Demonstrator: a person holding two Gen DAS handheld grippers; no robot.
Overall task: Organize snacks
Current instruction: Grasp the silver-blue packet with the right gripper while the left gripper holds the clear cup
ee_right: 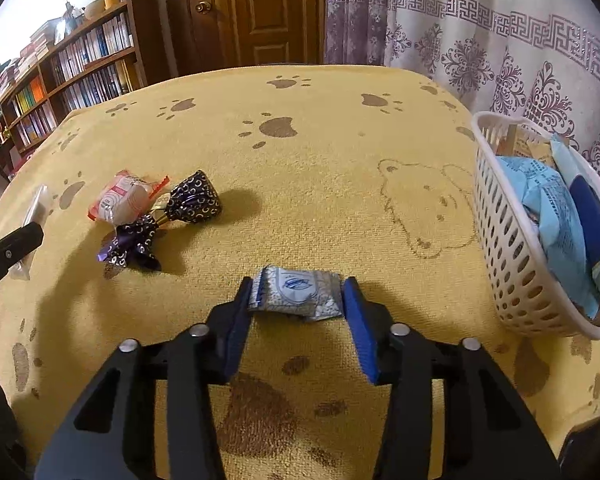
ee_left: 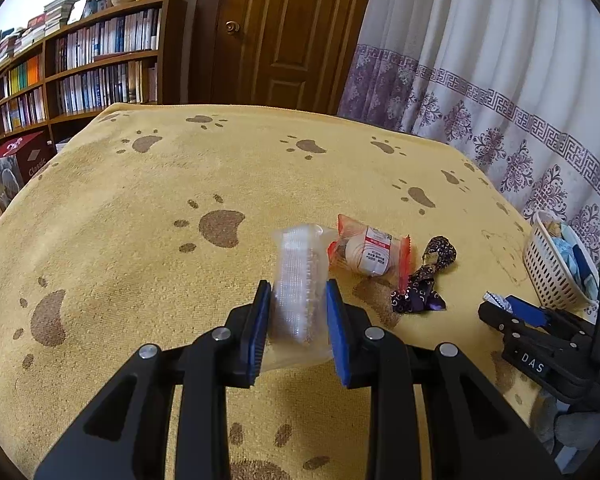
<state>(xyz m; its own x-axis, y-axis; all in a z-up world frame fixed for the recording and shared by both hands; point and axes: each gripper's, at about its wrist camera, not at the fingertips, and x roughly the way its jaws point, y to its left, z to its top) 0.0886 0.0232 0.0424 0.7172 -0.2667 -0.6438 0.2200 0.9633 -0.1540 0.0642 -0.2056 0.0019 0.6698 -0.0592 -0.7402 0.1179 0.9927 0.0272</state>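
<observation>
1. Left hand-held gripper point(ee_left: 298, 294): I have it clenched on a clear plastic snack pack point(ee_left: 298, 280), blue pads pressed to its two long sides. The pack's long axis runs straight away from the camera, far end toward the door. No print legible on it.
2. Right hand-held gripper point(ee_right: 298, 292): I hold a small silver-blue sachet point(ee_right: 296, 294) between its pads. The sachet lies crosswise, long axis left to right, both short ends touching a pad. It carries a blue oval emblem; the wording is too small to read. From the left wrist camera, this gripper's body shows the letters "DAS".
3. Surface point(ee_right: 320, 160): covered in a yellow towel with brown paw prints and a faint bear-face outline.
4. Red-and-white wrapped snack point(ee_left: 364, 254): lying on the towel just right of the clear pack, its white label printed in small characters I cannot read.
5. Dark purple wrapped sweets point(ee_left: 424, 280): foil with a pale crescent pattern, touching the red-and-white snack on its right.
6. White perforated basket point(ee_right: 512, 264): at the right edge of the surface, holding light-blue and dark-blue packets; print illegible.
7. Beyond: bookshelf point(ee_left: 80, 68), wooden door point(ee_left: 276, 32), patterned curtain point(ee_left: 500, 60). A box by the shelf reads "Classic".
</observation>
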